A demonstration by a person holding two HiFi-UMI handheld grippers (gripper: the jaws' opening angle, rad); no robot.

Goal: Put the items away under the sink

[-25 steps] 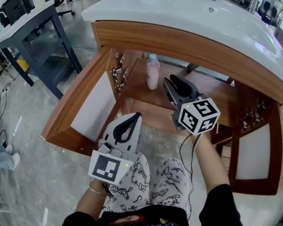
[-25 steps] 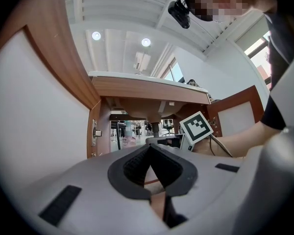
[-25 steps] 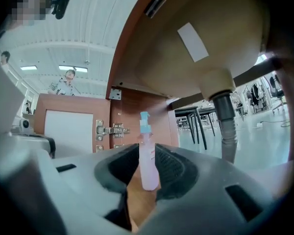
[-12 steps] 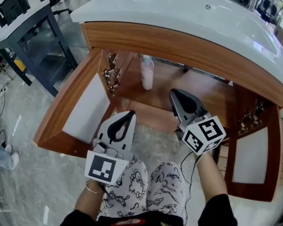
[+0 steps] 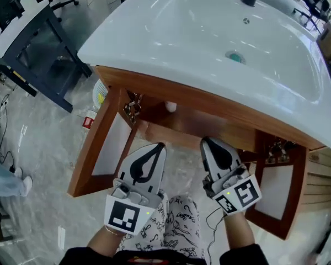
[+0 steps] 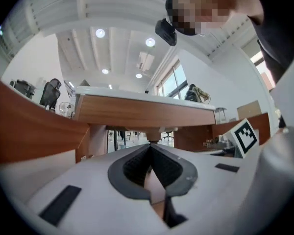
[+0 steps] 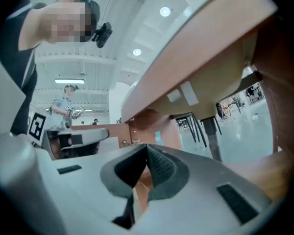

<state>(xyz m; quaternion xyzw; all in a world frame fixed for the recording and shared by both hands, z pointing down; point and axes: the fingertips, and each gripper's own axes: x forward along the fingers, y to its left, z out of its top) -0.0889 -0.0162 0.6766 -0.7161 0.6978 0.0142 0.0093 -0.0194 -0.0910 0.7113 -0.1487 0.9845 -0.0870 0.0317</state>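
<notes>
Well, with the bottle (image 5: pixel 170 107) tucked inside the cabinet (image 5: pixel 107 148) under the sink (image 5: pixel 154 48), the empty left tongs (image 5: pixel 157 147) and right tongs (image 5: pixel 207 142), both pressed together just below its front edge, could knock that edge if raised carelessly.

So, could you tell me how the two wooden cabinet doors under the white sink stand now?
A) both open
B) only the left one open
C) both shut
A: the left wooden door and the right wooden door both stand swung out beneath the white sink basin.
</notes>
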